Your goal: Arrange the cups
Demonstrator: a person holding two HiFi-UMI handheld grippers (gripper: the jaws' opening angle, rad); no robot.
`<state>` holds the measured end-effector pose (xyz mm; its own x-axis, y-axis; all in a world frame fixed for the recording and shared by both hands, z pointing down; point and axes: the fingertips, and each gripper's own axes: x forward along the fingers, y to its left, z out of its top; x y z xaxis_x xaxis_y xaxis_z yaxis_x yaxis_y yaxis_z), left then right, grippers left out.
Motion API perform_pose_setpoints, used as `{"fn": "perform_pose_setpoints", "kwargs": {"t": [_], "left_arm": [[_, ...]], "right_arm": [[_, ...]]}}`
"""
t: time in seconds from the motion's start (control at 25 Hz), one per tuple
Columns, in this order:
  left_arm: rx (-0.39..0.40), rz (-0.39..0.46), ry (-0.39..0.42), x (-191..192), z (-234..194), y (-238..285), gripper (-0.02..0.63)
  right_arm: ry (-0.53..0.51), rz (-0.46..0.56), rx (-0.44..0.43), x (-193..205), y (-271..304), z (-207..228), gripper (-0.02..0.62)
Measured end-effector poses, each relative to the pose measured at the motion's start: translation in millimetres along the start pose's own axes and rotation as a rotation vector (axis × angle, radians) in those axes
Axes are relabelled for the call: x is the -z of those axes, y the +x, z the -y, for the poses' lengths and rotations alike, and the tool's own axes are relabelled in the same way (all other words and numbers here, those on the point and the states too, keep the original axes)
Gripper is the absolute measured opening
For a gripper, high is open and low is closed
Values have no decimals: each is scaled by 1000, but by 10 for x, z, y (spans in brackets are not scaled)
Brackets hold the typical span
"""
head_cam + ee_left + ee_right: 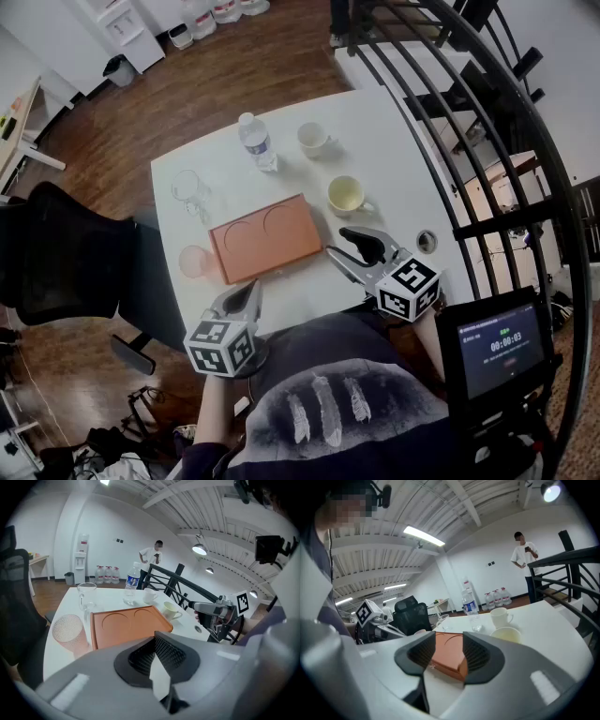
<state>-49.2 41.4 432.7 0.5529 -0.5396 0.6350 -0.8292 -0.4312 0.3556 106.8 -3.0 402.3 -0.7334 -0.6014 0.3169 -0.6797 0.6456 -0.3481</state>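
While you hold both tools low in the frame, no cup is touched.
Your left hand-held gripper (pixel 248 294) is closed on nothing. Your right hand-held gripper (pixel 339 242) is half open and empty, beside the orange tray (pixel 266 238). The white cup (pixel 314 139) and cream cup (pixel 345 194) stand upper centre on the tabletop (pixel 403 150).

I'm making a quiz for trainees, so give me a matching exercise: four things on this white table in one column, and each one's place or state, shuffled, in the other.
1. pink textured glass tumbler
2. pale yellow ceramic cup
3. clear plastic water bottle
4. orange rectangular tray

A. behind the tray, farthest from the person
B. two round recesses, both bare
C. just off the tray's left end
D. off the tray's right far corner

Pairs: 1-C, 2-D, 3-A, 4-B.
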Motion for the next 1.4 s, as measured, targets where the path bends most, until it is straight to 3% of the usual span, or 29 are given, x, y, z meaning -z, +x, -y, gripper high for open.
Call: {"fn": "perform_pose_setpoints", "kwargs": {"t": [0.64, 0.92, 1.4], "left_arm": [[-61, -47, -5, -62, 291, 317, 15], [-85, -64, -10, 4, 310, 457, 15], [-87, -78, -38, 3, 190, 639, 15]], "right_arm": [[-98, -74, 151, 73, -276, 1073, 304], [-329, -254, 168, 324, -131, 1473, 304], [-616, -524, 68, 753, 160, 1689, 304]]}}
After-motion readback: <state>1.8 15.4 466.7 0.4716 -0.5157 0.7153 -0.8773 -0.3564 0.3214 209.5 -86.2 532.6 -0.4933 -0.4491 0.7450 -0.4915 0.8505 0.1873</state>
